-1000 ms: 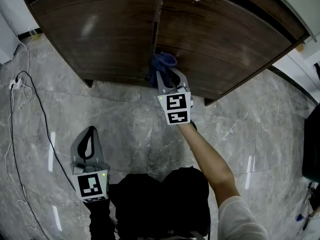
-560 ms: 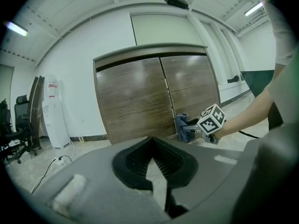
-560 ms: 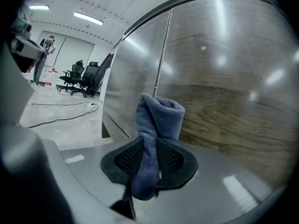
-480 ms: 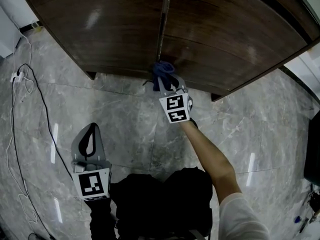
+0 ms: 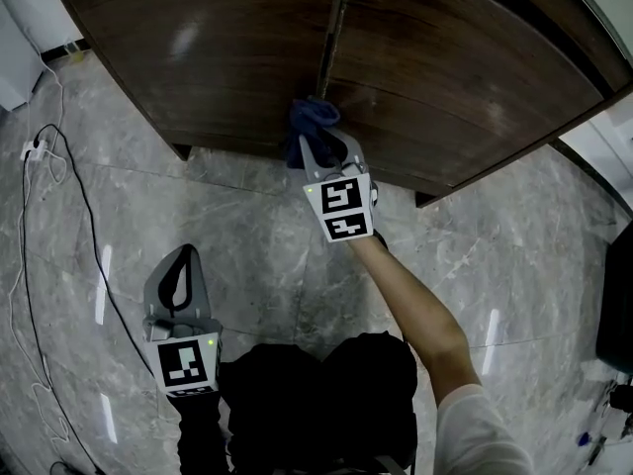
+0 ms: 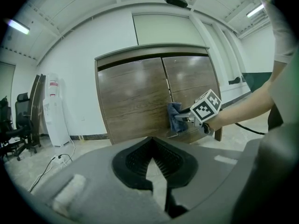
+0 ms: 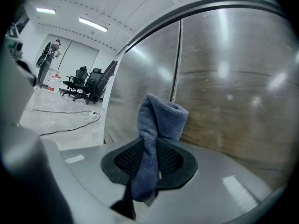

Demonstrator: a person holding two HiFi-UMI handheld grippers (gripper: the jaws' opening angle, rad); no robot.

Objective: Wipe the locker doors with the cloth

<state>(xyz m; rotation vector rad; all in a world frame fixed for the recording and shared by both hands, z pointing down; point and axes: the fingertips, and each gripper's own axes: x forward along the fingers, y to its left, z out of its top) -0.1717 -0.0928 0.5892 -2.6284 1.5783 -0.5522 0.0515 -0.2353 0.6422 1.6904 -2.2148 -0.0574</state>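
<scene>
The right gripper (image 7: 149, 160) has its 2 jaws clenched on the blue cloth (image 7: 159, 118). Its bunched top sits against the locker doors (image 5: 218, 57), low on their centre seam (image 5: 334, 28). The cloth looks soft, light and limp, so it is best held mid-bunch. The left gripper (image 6: 150, 153), closed on nothing, hangs well back from the seam.

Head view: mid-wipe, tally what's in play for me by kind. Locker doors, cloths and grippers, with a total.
Locker doors: 2 (left door, right door)
Blue cloth: 1
Grippers: 2 (left gripper, right gripper)
Total: 5
</scene>
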